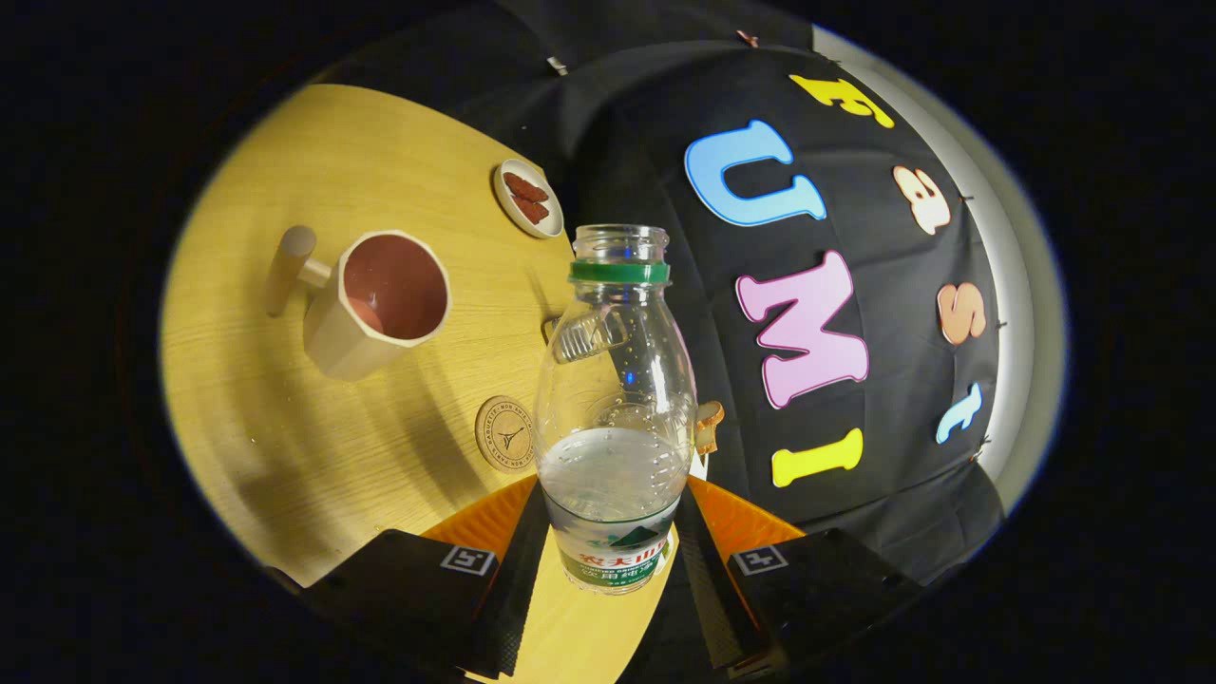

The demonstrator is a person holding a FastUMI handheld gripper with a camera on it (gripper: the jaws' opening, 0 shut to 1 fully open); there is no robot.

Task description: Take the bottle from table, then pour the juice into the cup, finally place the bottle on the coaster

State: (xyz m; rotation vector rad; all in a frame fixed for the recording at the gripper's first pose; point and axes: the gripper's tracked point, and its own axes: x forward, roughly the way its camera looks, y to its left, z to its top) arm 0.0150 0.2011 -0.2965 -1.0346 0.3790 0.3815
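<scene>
Warm, fairly bright light on the wooden table (313,418) — soft banded shadows fall near the cup (380,299); fisheye bending grows outward, and the bottle (613,408) glints faintly.

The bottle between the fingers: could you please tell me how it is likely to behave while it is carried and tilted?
The bottle, held low by the hand-held gripper, looks like thin clear plastic, so it may flex under pressure. It seems under half full, so probably light, with liquid that may slosh. Its neck is uncapped, so tilting toward the cup could spill.
</scene>
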